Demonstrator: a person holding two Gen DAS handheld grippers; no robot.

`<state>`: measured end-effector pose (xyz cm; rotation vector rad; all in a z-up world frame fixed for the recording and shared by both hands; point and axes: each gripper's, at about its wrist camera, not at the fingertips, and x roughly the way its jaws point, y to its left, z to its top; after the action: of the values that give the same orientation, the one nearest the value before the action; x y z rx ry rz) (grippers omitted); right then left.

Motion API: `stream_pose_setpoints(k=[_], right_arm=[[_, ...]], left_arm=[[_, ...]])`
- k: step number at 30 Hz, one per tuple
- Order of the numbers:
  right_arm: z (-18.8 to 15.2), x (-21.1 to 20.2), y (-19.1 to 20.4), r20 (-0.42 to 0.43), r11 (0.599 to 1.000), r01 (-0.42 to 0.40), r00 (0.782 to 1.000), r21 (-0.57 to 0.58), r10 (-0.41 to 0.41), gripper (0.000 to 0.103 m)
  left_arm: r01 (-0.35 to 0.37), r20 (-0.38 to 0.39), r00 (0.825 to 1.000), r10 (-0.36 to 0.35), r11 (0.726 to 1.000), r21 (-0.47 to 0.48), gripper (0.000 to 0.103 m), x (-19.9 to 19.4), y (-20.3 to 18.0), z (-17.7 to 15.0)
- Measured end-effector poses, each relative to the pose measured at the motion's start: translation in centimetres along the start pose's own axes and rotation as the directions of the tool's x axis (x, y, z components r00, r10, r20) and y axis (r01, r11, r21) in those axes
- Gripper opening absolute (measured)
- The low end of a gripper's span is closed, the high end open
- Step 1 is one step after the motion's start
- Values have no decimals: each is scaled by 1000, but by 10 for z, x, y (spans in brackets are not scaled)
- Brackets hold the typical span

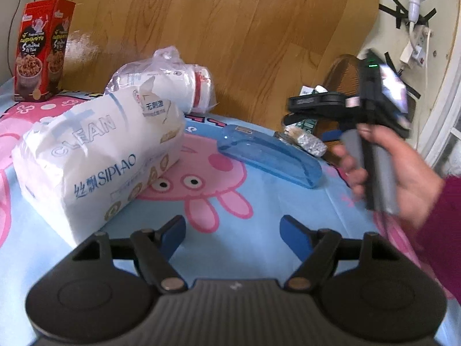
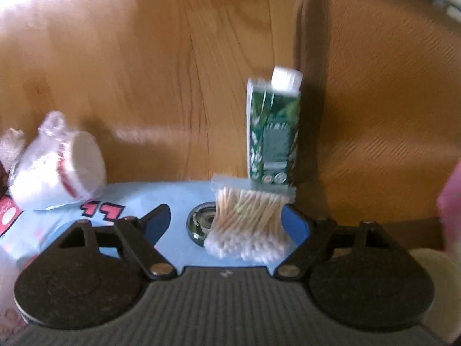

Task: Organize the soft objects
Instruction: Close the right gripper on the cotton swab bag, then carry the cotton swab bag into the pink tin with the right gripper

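Note:
A white tissue pack [image 1: 95,167] lies on the cartoon-print blue cloth [image 1: 259,201], left of my left gripper [image 1: 233,229], which is open and empty above the cloth. Behind the pack a clear bag of white paper cups [image 1: 184,83] lies on its side; it also shows at the left of the right wrist view [image 2: 60,170]. My right gripper [image 2: 227,219] is open. A bag of cotton swabs [image 2: 250,225] lies between its fingers, close to the right one, with no pad pressing on it. That swab bag [image 1: 305,142] also shows in the left wrist view, under the hand-held right tool.
A red snack box [image 1: 40,49] stands at the far left. A clear blue case [image 1: 270,155] lies mid-cloth. A green carton [image 2: 272,132] stands behind the swabs, a dark round wheel [image 2: 200,222] beside them. Wooden panels [image 1: 230,28] back the surface. A hand [image 1: 409,184] holds the right tool.

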<state>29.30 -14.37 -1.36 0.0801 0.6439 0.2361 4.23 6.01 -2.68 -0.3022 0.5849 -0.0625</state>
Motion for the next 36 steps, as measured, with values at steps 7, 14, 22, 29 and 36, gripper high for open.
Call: stream_pose_setpoints(k=[7,14,22,29,36], right_arm=[[5,39,14,-51,994,87,995,-59,-90,84],[-14,20,28,-79,991,54,995,-125,-64,71],[-46,-23,24,-104,991,-19,995,-131,5,71],[-71,-59,22,-79,986,-54,996,-158,41,71],[-91,-83,26,-55,977,-94,995,-192,85,71]], left_arm=[[21,24,999,-22,999,24,78,-3,-4,-3],[36,30,999,-36,999,-3,79,-2,1,-2],[29,46,999,-29,999,-12,88,-4,3,-1],[26,57,998,-25,1000,-17,88,-6,5,-1],[28,76,997,-27,1000,-8,88,-10,3,-2]])
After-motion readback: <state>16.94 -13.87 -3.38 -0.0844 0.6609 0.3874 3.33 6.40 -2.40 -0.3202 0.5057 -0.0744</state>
